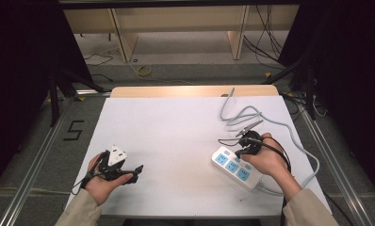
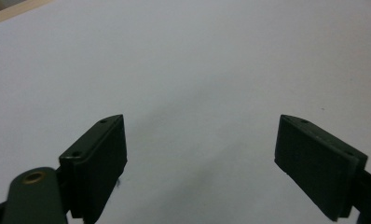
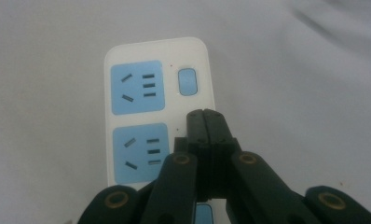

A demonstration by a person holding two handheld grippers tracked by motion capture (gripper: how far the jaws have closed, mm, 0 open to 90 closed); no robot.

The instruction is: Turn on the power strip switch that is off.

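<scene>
Left claw (image 2: 200,154) spread wide; right claw (image 3: 205,122) pressed closed.

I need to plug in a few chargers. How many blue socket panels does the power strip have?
3, in a row along the power strip: one at its left end, one in the middle, one nearest the right hand. That hand covers part of the strip, so more may be hidden.

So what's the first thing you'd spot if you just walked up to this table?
Probably the white power strip with blue sockets on the right of the white table, its grey cable looping away behind. The right gripper, jaws pressed together, hovers over it near a blue switch. On the left, the left gripper is wide open over bare table.
</scene>
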